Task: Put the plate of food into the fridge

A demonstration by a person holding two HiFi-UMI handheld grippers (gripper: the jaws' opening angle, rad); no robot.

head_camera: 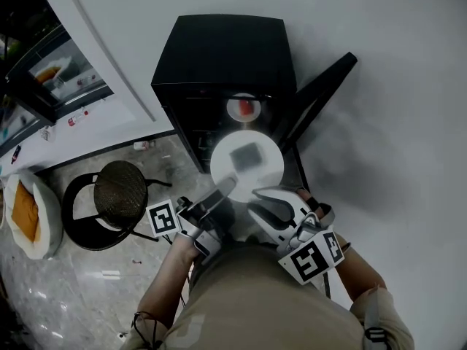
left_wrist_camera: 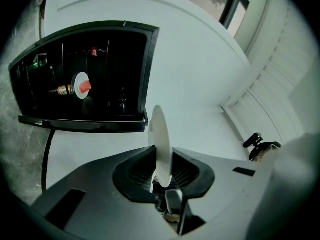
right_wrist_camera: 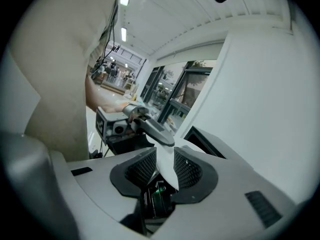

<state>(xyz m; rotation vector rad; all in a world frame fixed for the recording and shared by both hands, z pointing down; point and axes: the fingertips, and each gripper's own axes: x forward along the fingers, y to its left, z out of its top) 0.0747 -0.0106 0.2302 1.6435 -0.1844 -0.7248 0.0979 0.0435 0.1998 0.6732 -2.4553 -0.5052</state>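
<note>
**Claws on the plate's near rim, fridge open ahead**

Left claw [left_wrist_camera: 163, 159] is clenched on the plate [head_camera: 264, 172], its dark ribbed pads pressing both faces of the thin white rim. Right claw [right_wrist_camera: 165, 166] straddles the same near rim a little further along. Its pads stand wider and do not seem to press, so I judge it released. The plate is carried level in the air, just in front of the open fridge [head_camera: 219, 53] and not yet inside.

It is a round, smooth, glossy disc, probably ceramic or hard plastic. That would make it stiff, slick under the pads and likely to chip if knocked. A dark block of food [head_camera: 246, 154] lies near its middle, seemingly loose, so any tilt could slide it. The best hold is the flat outer rim, pinched deep.

Beyond it the fridge is a small matte black box, its door [head_camera: 321, 93] swung out to the right. Inside, a second small plate [head_camera: 244, 108] with something red rests on a shelf
</note>
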